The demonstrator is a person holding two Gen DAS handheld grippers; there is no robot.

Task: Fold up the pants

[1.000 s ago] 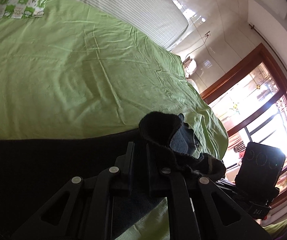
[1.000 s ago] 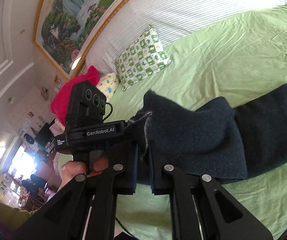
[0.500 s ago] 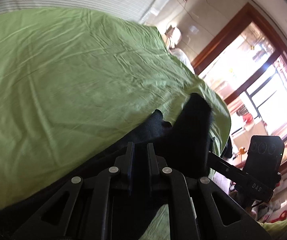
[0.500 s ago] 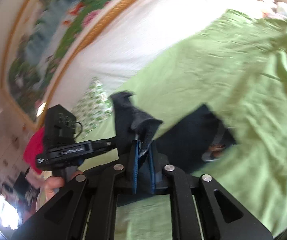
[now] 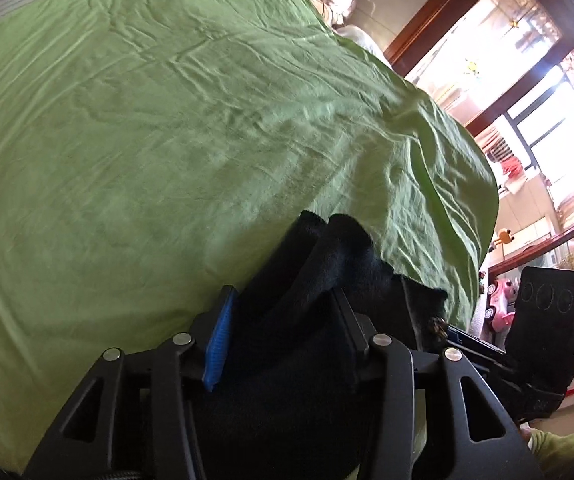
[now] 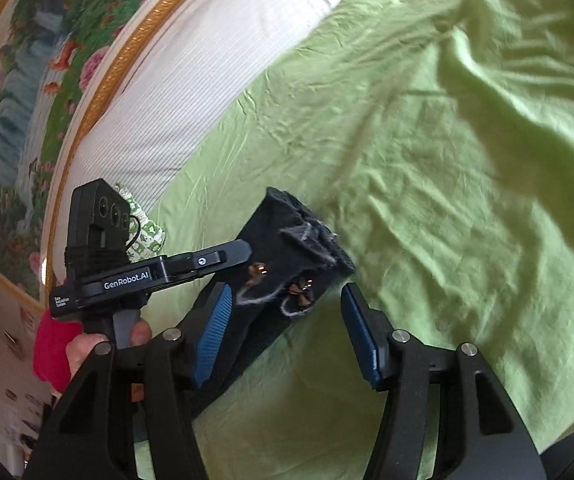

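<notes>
The dark pants (image 5: 327,256) lie bunched on the green bed sheet (image 5: 159,140). In the left wrist view the cloth fills the gap of my left gripper (image 5: 283,300) and drapes over its right finger. Its jaws are opening, and the blue pad (image 5: 219,340) stands bare beside the cloth. In the right wrist view the pants' frayed edge (image 6: 291,240), with small bronze ornaments, lies between the spread fingers of my right gripper (image 6: 285,292). Those jaws are also opening: the cloth lies against the left pad (image 6: 213,332) and well clear of the right pad (image 6: 361,336).
A striped white pillow (image 6: 207,80) and a green patterned cushion (image 6: 147,236) lie at the bed's head under a framed painting (image 6: 47,80). A hand (image 6: 87,352) holds the left unit's camera block (image 6: 99,216). A wood-framed glass door (image 5: 527,80) stands beyond the bed's edge.
Both grippers were shut on the pants' edge and have swung across the bed with it. Now both pairs of jaws stand apart and the cloth rests loose between them.
</notes>
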